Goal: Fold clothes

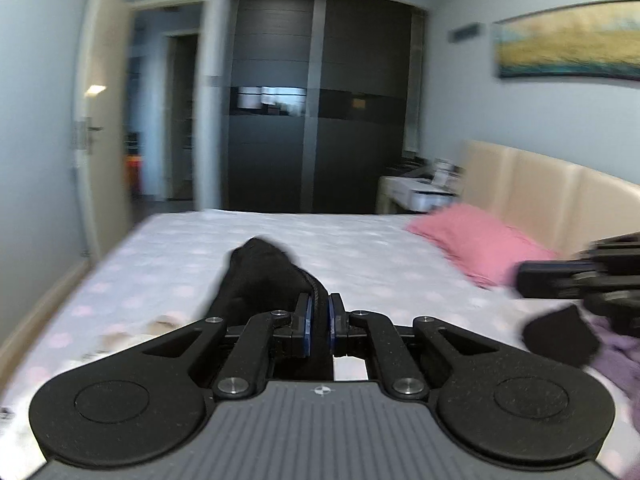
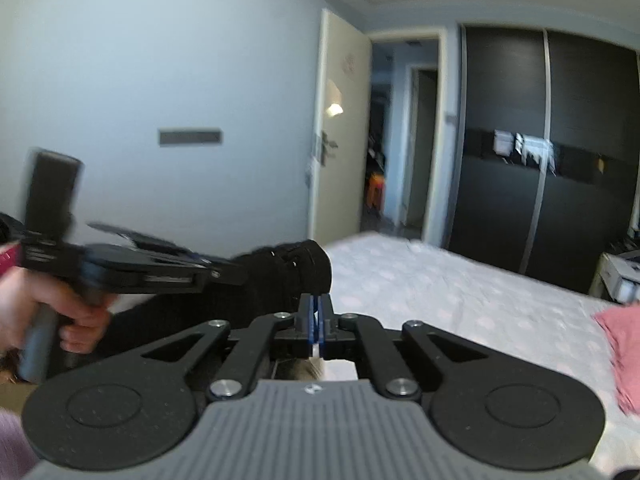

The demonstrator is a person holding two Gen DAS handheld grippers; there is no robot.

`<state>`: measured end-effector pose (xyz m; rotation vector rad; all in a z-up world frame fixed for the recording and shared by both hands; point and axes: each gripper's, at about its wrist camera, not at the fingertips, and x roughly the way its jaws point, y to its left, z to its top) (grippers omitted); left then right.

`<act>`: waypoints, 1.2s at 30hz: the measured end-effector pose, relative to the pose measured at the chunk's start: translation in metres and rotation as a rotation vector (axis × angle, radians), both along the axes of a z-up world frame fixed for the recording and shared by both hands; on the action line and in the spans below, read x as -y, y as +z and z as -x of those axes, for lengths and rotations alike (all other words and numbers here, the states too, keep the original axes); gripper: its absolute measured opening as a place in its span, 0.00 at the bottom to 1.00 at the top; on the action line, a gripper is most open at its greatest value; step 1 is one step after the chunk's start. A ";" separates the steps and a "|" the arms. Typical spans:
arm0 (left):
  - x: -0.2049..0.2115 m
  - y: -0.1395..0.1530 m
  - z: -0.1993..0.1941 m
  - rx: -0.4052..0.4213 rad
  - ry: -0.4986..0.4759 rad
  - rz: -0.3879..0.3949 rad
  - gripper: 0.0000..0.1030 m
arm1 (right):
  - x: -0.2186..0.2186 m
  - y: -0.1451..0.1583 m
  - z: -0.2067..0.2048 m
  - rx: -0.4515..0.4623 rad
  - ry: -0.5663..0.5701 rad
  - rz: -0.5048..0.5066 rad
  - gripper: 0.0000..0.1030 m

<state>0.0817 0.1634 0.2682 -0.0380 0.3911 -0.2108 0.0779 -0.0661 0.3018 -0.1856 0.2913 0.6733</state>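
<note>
Jaws of the left gripper (image 1: 319, 322) are clamped narrow on a black garment (image 1: 264, 276), lifted above the bed (image 1: 360, 240); the right gripper (image 2: 318, 322) pinches the same garment, its blue pads nearly meeting. Motion blur smears the cloth's shape, and a pink pillow (image 1: 476, 240) lies by the headboard edge

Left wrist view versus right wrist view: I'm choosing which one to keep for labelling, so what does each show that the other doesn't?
Only the left wrist view shows the beige headboard, the framed painting and some purple clothing.

Only the right wrist view shows the person's hand gripping the left gripper's handle.

Both show the dotted bed sheet, pink pillow, dark wardrobe, open door and the black garment. The left gripper is shut on it; the right gripper is shut, its catch unclear.
</note>
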 end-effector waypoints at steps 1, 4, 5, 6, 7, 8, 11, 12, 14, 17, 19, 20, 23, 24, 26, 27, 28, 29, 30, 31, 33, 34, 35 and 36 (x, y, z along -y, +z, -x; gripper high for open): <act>0.011 -0.002 0.001 -0.005 -0.042 0.015 0.06 | 0.012 -0.009 -0.002 -0.014 -0.020 0.021 0.05; 0.042 -0.005 0.006 -0.014 -0.178 0.057 0.05 | 0.051 -0.038 -0.008 -0.061 -0.066 0.067 0.10; 0.053 -0.004 0.010 -0.021 -0.233 0.066 0.05 | 0.064 -0.045 -0.007 -0.066 -0.062 0.074 0.26; 0.064 -0.004 0.014 -0.027 -0.284 0.054 0.05 | 0.078 -0.050 -0.006 -0.064 -0.054 0.082 0.48; 0.076 -0.004 0.019 -0.033 -0.335 0.040 0.05 | 0.091 -0.055 -0.004 -0.062 -0.046 0.090 0.53; 0.089 -0.005 0.024 -0.047 -0.381 0.014 0.05 | 0.101 -0.059 0.000 -0.047 -0.030 0.112 0.55; 0.124 -0.024 0.038 -0.110 -0.492 -0.054 0.05 | 0.123 -0.064 0.017 0.040 0.049 0.255 0.59; 0.135 -0.034 0.042 -0.133 -0.525 -0.074 0.05 | 0.128 -0.068 0.023 0.064 0.081 0.321 0.60; 0.153 -0.054 0.051 -0.171 -0.580 -0.095 0.05 | 0.135 -0.077 0.036 0.104 0.143 0.453 0.60; 0.170 -0.084 0.060 -0.213 -0.643 -0.116 0.05 | 0.146 -0.094 0.056 0.137 0.264 0.647 0.60; 0.175 -0.098 0.063 -0.245 -0.661 -0.103 0.06 | 0.147 -0.113 0.072 0.153 0.363 0.788 0.60; 0.178 -0.104 0.064 -0.258 -0.669 -0.098 0.06 | 0.147 -0.122 0.081 0.166 0.415 0.854 0.61; 0.184 -0.111 0.069 -0.261 -0.686 -0.102 0.06 | 0.145 -0.144 0.099 0.195 0.512 0.969 0.66; 0.185 -0.112 0.067 -0.260 -0.688 -0.104 0.06 | 0.144 -0.150 0.102 0.197 0.532 0.989 0.67; 0.186 -0.112 0.068 -0.256 -0.690 -0.109 0.06 | 0.142 -0.157 0.107 0.179 0.541 0.982 0.67; 0.185 -0.111 0.068 -0.256 -0.690 -0.110 0.06 | 0.143 -0.164 0.103 0.176 0.538 0.972 0.67; 0.186 -0.110 0.068 -0.254 -0.691 -0.114 0.06 | 0.144 -0.169 0.099 0.173 0.528 0.966 0.67; 0.186 -0.110 0.069 -0.252 -0.692 -0.118 0.06 | 0.142 -0.172 0.097 0.168 0.514 0.962 0.66; 0.187 -0.109 0.070 -0.250 -0.693 -0.122 0.06 | 0.140 -0.175 0.095 0.163 0.499 0.958 0.65; 0.188 -0.107 0.073 -0.246 -0.689 -0.128 0.06 | 0.138 -0.176 0.096 0.156 0.494 0.948 0.63; 0.188 -0.107 0.078 -0.234 -0.680 -0.136 0.06 | 0.137 -0.175 0.096 0.141 0.478 0.942 0.42; 0.188 -0.108 0.079 -0.229 -0.677 -0.137 0.07 | 0.135 -0.175 0.095 0.129 0.467 0.943 0.38; 0.188 -0.108 0.077 -0.229 -0.675 -0.131 0.08 | 0.133 -0.174 0.094 0.116 0.456 0.944 0.32; 0.185 -0.107 0.079 -0.224 -0.667 -0.132 0.09 | 0.132 -0.173 0.093 0.114 0.436 0.958 0.27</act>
